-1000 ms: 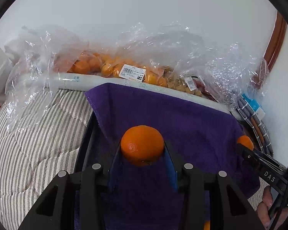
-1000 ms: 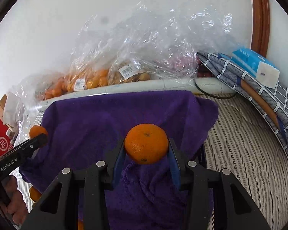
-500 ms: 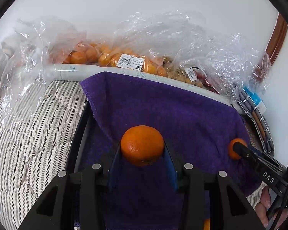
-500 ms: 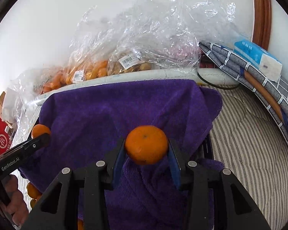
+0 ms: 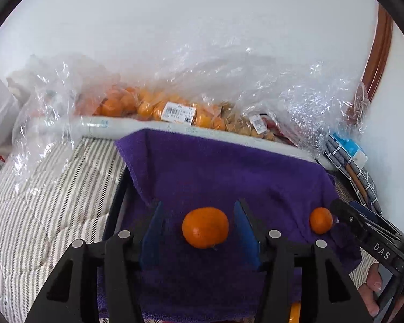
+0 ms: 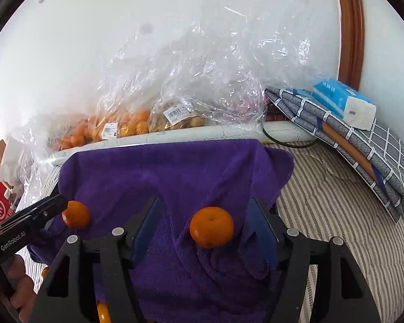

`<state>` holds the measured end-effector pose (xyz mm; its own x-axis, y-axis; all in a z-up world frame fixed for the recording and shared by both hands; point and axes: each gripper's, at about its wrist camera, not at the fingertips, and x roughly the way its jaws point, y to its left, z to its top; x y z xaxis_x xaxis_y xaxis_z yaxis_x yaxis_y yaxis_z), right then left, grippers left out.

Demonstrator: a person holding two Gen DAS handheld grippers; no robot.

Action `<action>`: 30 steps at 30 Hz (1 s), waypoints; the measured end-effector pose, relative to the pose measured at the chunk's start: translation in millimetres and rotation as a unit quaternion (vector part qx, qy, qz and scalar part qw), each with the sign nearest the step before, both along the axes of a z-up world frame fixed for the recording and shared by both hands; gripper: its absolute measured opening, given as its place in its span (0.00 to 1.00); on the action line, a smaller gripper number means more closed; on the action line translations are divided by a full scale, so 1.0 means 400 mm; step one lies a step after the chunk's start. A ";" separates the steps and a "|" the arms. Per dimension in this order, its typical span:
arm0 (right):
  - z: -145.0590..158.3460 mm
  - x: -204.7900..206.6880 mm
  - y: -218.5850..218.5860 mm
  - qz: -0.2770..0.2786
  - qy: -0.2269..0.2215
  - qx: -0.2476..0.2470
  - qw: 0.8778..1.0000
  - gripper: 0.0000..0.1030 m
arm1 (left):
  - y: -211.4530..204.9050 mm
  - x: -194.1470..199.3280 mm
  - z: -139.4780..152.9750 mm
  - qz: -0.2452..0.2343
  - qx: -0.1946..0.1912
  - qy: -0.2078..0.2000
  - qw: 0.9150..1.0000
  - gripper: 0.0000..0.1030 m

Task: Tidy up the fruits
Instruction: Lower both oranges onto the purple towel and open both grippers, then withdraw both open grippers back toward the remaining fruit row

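Two small round orange mandarins lie on a purple terry-cloth towel (image 5: pixel 229 177) draped over a dark frame on a striped bed (image 5: pixel 48 202). The left mandarin (image 5: pixel 205 227) rests between the blue pads of the left gripper (image 5: pixel 202 230), apart from both; the right mandarin (image 6: pixel 211 227) lies likewise between the pads of the right gripper (image 6: pixel 207 228), in a fold of the cloth. Half a second ago each fruit was clamped and lifted between its pads; the jaws of both grippers have just been opening, so both fruits are now released onto the towel and neither gripper grips anything. This placement step appears complete, and both grippers are free for further fruit. Behind the towel, clear plastic bags of orange fruit (image 5: pixel 159 107) lie along a white ledge by the wall; a blue tissue pack (image 6: pixel 344 102) sits on checked grey cushions to the right.
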<state>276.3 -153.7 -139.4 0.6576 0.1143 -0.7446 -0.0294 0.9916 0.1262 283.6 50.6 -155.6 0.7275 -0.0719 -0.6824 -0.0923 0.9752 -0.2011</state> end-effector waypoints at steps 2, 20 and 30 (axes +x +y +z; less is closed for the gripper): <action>0.006 -0.007 0.000 0.001 -0.009 0.002 1.000 0.65 | -0.003 -0.008 0.011 0.009 0.008 -0.013 1.000 0.50; 0.116 -0.180 -0.009 -0.014 -0.014 -0.024 1.000 0.65 | -0.027 -0.164 0.103 -0.005 -0.004 -0.041 0.999 0.50; 0.132 -0.333 0.017 0.019 -0.007 0.004 1.000 0.65 | 0.059 -0.314 0.107 -0.002 -0.011 -0.019 1.000 0.50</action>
<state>143.2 -147.1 -86.6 0.6631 0.1457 -0.7342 -0.0695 0.9886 0.1334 157.9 74.3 -113.0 0.7521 -0.0896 -0.6529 -0.0797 0.9711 -0.2251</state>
